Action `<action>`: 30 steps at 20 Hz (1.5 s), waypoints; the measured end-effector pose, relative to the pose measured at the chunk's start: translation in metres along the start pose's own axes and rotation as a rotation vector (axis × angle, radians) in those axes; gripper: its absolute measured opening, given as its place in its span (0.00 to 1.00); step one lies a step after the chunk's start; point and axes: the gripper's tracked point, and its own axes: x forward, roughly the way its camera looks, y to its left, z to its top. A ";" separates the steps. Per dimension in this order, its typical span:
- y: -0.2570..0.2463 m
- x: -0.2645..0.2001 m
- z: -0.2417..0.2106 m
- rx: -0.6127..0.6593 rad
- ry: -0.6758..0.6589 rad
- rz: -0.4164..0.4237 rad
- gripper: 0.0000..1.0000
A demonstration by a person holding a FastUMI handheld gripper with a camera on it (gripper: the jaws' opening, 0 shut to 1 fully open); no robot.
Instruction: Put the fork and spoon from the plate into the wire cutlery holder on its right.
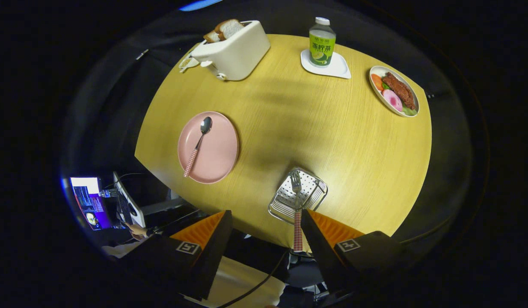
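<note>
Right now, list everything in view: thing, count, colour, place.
table: 1, yellow wood, under everything
plate: 1, pink, left of holder
spoon: 1, checked handle, on pink plate
cutlery holder: 1, silver wire, just ahead of fingers
fork: 1, checked handle, standing in holder
toaster: 1, white, bread in it, far side
bottle: 1, green, on white coaster
food plate: 1, white, far right
monitor: 1, lit, below table
gripper: 1, open, fork handle beside the right finger

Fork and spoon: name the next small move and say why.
Probably swing the open hand-held gripper over to the spoon lying on the pink plate. The fork already stands in the wire cutlery holder, beside one finger.
</note>
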 end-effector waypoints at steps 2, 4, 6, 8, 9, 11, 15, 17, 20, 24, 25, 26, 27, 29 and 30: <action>0.018 -0.003 0.001 0.011 -0.062 0.009 0.99; 0.036 -0.006 0.000 0.008 -0.108 0.021 0.99; 0.052 -0.005 0.005 -0.014 -0.165 0.015 0.99; 0.073 0.001 0.007 -0.030 -0.204 0.020 0.99; 0.084 0.007 0.009 -0.036 -0.216 0.023 0.99; 0.109 0.017 0.016 -0.019 -0.241 0.045 1.00; 0.155 0.043 0.035 0.069 -0.286 0.110 1.00; 0.167 0.060 0.042 0.115 -0.282 0.118 1.00; 0.175 0.096 0.043 0.143 -0.236 0.101 0.99; 0.192 0.138 0.039 0.208 -0.173 0.098 0.99; 0.193 0.147 0.038 0.213 -0.157 0.089 0.99; 0.192 0.156 0.037 0.211 -0.150 0.073 1.00; 0.190 0.166 0.037 0.203 -0.141 0.056 0.99; 0.188 0.183 0.037 0.200 -0.124 0.029 0.99; 0.187 0.190 0.036 0.207 -0.106 0.020 0.99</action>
